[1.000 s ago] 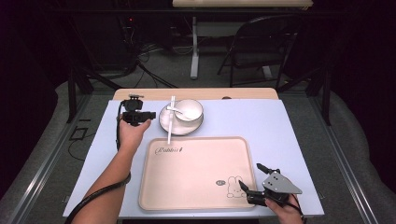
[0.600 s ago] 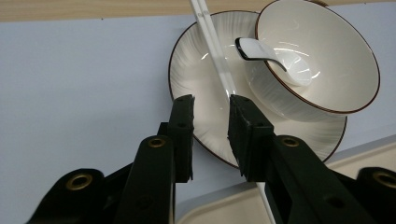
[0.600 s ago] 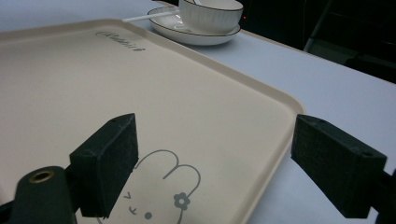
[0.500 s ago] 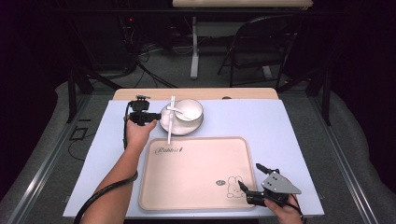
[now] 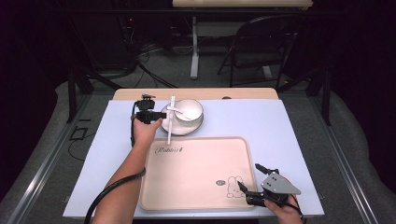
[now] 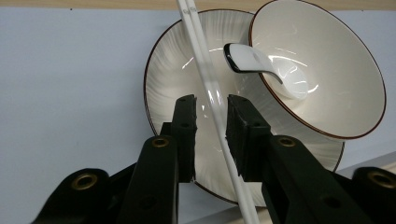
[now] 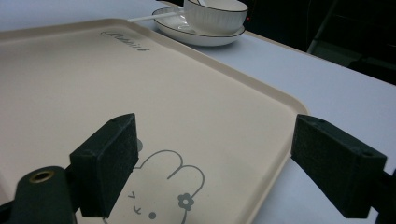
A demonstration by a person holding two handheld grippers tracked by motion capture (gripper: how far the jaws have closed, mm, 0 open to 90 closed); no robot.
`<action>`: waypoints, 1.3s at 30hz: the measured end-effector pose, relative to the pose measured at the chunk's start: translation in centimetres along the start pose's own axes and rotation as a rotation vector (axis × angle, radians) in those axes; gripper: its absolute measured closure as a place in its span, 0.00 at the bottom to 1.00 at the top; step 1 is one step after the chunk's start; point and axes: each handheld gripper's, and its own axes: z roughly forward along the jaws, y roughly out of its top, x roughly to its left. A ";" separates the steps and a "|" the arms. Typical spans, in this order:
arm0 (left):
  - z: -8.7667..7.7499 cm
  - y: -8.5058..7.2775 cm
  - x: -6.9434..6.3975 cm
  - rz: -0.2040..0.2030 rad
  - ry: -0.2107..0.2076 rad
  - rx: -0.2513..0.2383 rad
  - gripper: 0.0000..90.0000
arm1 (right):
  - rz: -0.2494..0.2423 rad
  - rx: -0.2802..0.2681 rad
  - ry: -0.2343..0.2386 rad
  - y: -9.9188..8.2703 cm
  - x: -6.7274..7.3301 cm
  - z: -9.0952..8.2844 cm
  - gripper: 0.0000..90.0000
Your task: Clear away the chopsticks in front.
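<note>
— Where is the left gripper [image 6: 211, 114] now?

— Right over the white chopsticks [image 6: 212, 98]. They run straight up between its jaws, which have been closing in but don't squeeze yet.

— And where do the chopsticks lie?

— Across the plate [image 6: 173, 60], next to the bowl [image 6: 327, 70]. The right gripper [image 5: 252, 184] is spread wide, far off by the tray [image 5: 196, 172].

The left hand-held gripper [image 6: 211, 133] has just been closing its jaws around a pair of white chopsticks [image 6: 211, 93], which runs between the pads with a gap on each side. The chopsticks lie across a ribbed white plate [image 6: 173, 79] near the worktop's [image 6: 70, 84] far edge. On the plate sits a white bowl [image 6: 336, 70] with a white spoon [image 6: 257, 63] in it.
</note>
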 end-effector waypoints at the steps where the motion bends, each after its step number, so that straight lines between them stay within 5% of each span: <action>1: 0.1 0.1 0.0 -0.006 -0.003 0.000 0.81 | 0.000 0.000 0.001 0.0 0.0 0.0 0.16; 14: 1.3 -0.4 0.0 -0.048 -0.039 -0.015 0.88 | -0.004 -0.001 0.005 0.0 0.0 0.0 0.16; 39: 3.2 -1.1 -0.4 -0.039 -0.012 0.016 0.88 | -0.008 -0.002 0.010 0.1 0.0 0.0 0.16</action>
